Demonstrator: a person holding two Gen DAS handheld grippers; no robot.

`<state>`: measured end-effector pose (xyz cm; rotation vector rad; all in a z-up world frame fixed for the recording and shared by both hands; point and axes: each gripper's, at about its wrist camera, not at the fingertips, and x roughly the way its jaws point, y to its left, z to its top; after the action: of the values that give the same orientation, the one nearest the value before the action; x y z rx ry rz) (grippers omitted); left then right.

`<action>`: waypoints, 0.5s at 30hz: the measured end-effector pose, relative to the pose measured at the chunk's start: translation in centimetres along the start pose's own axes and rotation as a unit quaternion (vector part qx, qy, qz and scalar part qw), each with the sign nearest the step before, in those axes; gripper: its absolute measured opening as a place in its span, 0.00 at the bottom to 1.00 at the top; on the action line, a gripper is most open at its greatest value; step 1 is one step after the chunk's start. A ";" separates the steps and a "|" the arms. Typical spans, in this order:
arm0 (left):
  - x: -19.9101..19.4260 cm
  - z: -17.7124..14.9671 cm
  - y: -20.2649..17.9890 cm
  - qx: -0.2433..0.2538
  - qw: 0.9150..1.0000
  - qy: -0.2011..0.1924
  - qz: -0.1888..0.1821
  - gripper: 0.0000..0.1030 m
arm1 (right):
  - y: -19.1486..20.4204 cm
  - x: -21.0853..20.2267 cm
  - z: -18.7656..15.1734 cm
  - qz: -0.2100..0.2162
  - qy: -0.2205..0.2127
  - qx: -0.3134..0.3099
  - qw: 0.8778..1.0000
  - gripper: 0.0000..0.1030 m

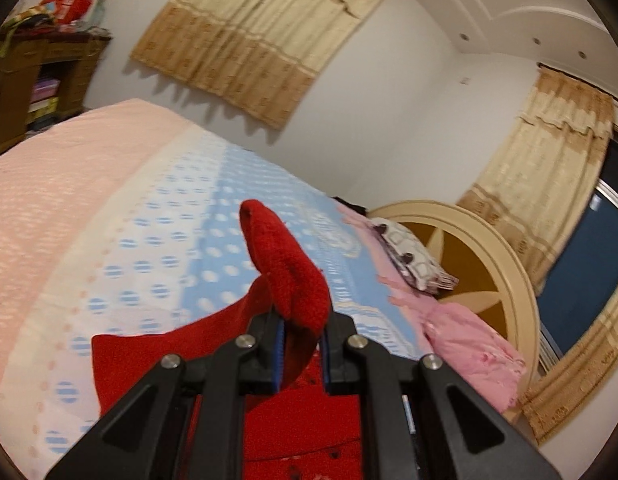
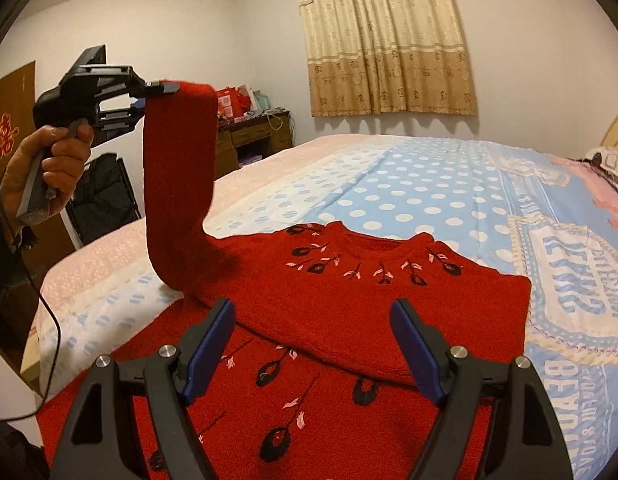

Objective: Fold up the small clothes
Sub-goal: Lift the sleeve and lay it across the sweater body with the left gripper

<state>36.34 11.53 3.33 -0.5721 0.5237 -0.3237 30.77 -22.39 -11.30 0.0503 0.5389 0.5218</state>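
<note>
- I am looking into a bedroom with white walls; a beige curtain [image 2: 385, 36] hangs on the far wall, and a dark wooden desk [image 2: 253, 136] piled with red and pale packages stands in the far corner.
- The bed [image 2: 409, 184] fills most of the right wrist view, covered by a sheet that runs from pink at the left through cream to blue with white dots, with a printed panel of letters at the right.
- A red sweater [image 2: 349, 300] with black and pink embroidered sprigs lies on the near part of the bed, its upper body folded over the lower part, neckline facing the far side.
- My left tool [image 1: 303, 338] is clamped on the cuff end of the sweater's sleeve [image 2: 179, 168]; from the right wrist view the sleeve rises in a tall column at the left of the sweater, up to the tool held in my left hand [image 2: 53, 168].
- My right tool [image 2: 313, 340] hovers over the near middle of the sweater with its blue-padded fingers spread wide and nothing between them.
- In the left wrist view a pink garment [image 1: 473, 356] and a patterned pillow [image 1: 409, 256] lie at the right end of the bed, against a round cream headboard [image 1: 505, 264].
</note>
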 end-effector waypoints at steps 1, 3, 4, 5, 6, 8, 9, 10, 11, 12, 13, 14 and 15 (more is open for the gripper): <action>0.4 -0.1 -0.4 0.003 1.000 0.002 -0.005 0.13 | -0.2 0.0 0.0 0.000 0.000 0.005 1.000 0.78; 1.6 -0.5 -1.5 0.009 1.000 0.008 -0.017 0.13 | -0.5 0.0 0.0 0.000 0.000 0.014 1.000 0.78; 2.4 -0.7 -2.1 0.010 1.000 0.013 -0.023 0.13 | -0.7 0.1 0.0 -0.001 0.001 0.018 1.000 0.78; 2.9 -1.1 -2.6 0.009 1.000 0.015 -0.025 0.13 | -0.8 0.1 0.0 -0.002 0.002 0.021 1.000 0.78; 3.5 -1.4 -2.9 0.007 0.999 0.021 -0.030 0.13 | -1.0 0.1 -0.1 -0.003 0.003 0.025 1.000 0.78; 5.0 -2.3 -3.8 0.005 0.999 0.032 -0.043 0.13 | -1.3 0.1 -0.1 -0.003 0.003 0.034 0.999 0.78; 5.6 -2.7 -4.3 0.006 0.998 0.038 -0.047 0.13 | -1.6 0.2 -0.2 -0.004 0.004 0.040 0.999 0.78; 6.3 -3.3 -4.9 0.010 0.998 0.044 -0.050 0.13 | -1.8 0.2 -0.2 -0.005 0.004 0.045 0.999 0.78; 6.8 -3.8 -5.4 0.013 0.997 0.049 -0.052 0.13 | -2.0 0.2 -0.2 -0.006 0.004 0.050 0.999 0.78; 7.5 -4.3 -5.9 0.016 0.997 0.055 -0.054 0.13 | -2.2 0.2 -0.3 -0.007 0.003 0.054 0.998 0.78; 8.1 -4.7 -6.2 0.021 0.997 0.059 -0.052 0.13 | -2.4 0.3 -0.4 -0.010 0.003 0.058 0.998 0.78; 8.7 -5.1 -6.6 0.027 0.997 0.063 -0.047 0.13 | -2.6 0.3 -0.4 -0.012 0.002 0.063 0.998 0.78; 9.3 -5.6 -6.8 0.032 0.996 0.066 -0.042 0.13 | -2.7 0.3 -0.4 -0.013 0.001 0.066 0.998 0.78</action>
<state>39.85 -0.27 -0.18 -0.5132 0.6154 -0.4595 31.99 -24.64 -12.29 0.1676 0.5755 0.4608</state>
